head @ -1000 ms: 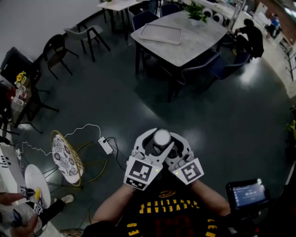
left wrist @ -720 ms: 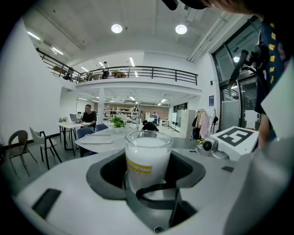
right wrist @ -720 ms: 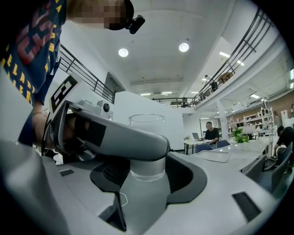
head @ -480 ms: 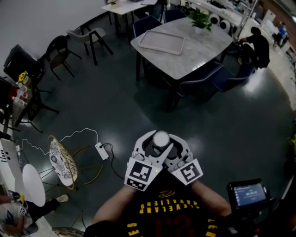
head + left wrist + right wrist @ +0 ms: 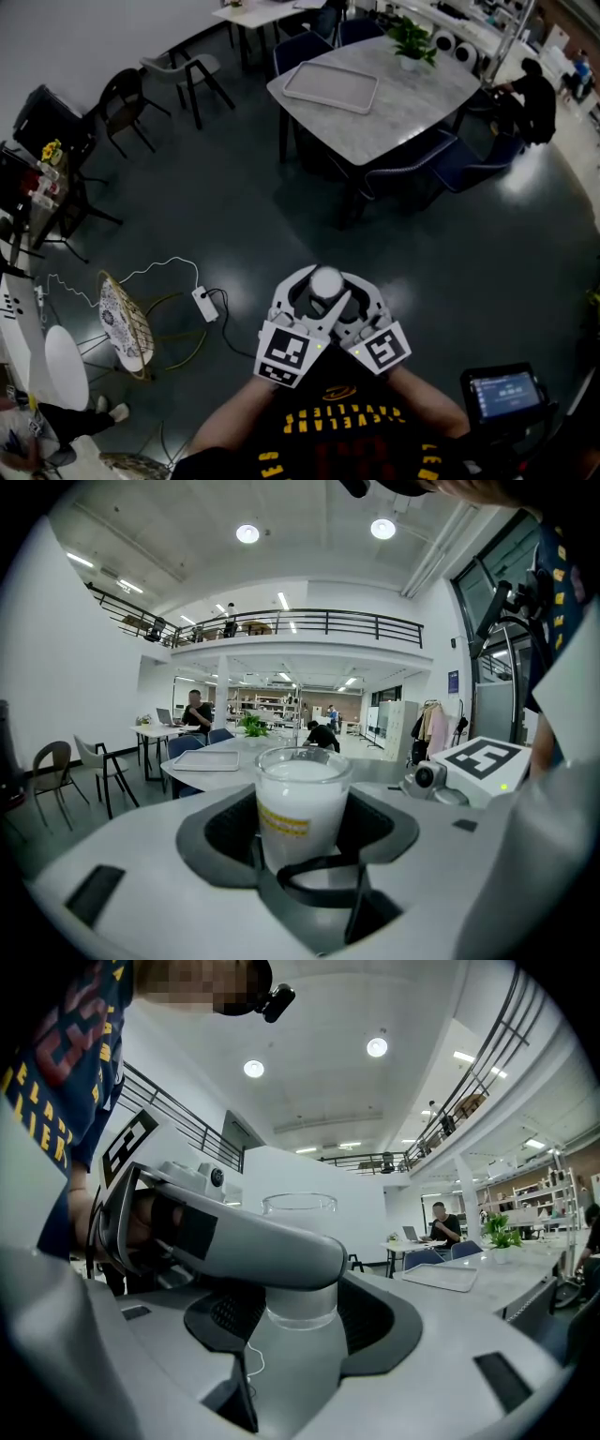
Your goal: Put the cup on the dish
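A clear glass cup (image 5: 328,278) filled with something white is held in the air in front of my chest, high above the dark floor. My left gripper (image 5: 317,286) and my right gripper (image 5: 339,286) cross at it, and each has its jaws around the cup. In the left gripper view the cup (image 5: 302,799), with a yellow label, sits between the left gripper's (image 5: 302,841) dark pads. In the right gripper view the cup (image 5: 298,1206) stands between the right gripper's (image 5: 300,1326) pads, and a left jaw crosses in front of it. No dish shows.
Ahead stands a grey table (image 5: 403,89) carrying a tray (image 5: 331,86) and a potted plant (image 5: 412,39), with dark chairs around it. A patterned round stool (image 5: 122,323), a power strip with its cable (image 5: 204,303) and a small white table (image 5: 56,366) lie left. A screen (image 5: 502,394) stands lower right.
Both grippers and the cup have stayed still. The head view has drifted slightly, and the person at the lower left has slid toward the corner.
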Demonstrator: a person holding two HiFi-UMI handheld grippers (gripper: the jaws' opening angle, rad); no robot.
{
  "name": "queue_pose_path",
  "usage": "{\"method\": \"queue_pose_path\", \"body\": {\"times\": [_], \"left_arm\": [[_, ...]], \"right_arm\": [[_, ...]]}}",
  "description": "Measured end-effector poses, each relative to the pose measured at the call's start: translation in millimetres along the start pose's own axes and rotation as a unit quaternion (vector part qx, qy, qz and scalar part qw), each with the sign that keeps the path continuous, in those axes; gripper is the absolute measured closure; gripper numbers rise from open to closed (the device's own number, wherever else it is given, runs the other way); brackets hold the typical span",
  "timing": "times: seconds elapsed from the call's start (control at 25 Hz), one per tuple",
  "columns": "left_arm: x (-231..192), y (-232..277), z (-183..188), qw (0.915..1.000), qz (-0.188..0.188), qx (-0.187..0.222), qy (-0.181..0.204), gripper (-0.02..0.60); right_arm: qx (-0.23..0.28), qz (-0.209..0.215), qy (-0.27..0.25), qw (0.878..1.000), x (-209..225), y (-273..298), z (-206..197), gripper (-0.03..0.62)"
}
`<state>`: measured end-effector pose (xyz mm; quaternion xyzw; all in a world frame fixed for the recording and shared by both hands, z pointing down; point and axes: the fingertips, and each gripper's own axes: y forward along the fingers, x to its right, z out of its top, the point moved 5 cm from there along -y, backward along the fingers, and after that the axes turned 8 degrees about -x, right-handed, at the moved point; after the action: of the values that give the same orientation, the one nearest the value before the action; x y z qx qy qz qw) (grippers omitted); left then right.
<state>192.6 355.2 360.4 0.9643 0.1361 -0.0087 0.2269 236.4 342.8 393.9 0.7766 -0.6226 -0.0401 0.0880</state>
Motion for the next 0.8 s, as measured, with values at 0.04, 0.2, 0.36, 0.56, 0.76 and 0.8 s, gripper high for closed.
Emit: {"method": "queue_pose_path", "body": {"times": [0.04, 0.2, 0.36, 0.56, 0.76, 0.8], "left_arm": [[-0.8, 0.9, 0.2, 1.0, 0.001, 0.0, 0.0, 0.319], [-7.6, 7.7, 4.1, 1.0, 0.001, 0.0, 0.001, 0.319], [-20.0, 13.6, 10.9, 1.0, 0.0, 0.001, 0.009, 0.319], [-44.6, 24.2, 21.0, 0.9999, -0.006, 0.004, 0.015, 0.319], [-78.4, 41.1, 31.3, 0.9996, -0.019, 0.0, 0.022, 0.319], [-86.6, 44.1, 34.4, 0.9995, -0.02, -0.001, 0.026, 0.319]], "right_arm": [[0.0, 0.001, -0.001, 1.0, 1.0, 0.8, 0.1, 0.349], [0.0, 0.001, -0.004, 1.0, 9.3, 7.3, 2.2, 0.349], [0.0, -0.005, -0.003, 1.0, 17.7, 19.2, 7.2, 0.349], [-0.005, -0.012, -0.008, 1.0, 32.0, 42.2, 14.8, 0.349], [-0.01, -0.024, -0.005, 1.0, 52.0, 74.4, 22.1, 0.349], [-0.01, -0.027, -0.003, 1.0, 56.1, 82.4, 24.7, 0.349]]}}
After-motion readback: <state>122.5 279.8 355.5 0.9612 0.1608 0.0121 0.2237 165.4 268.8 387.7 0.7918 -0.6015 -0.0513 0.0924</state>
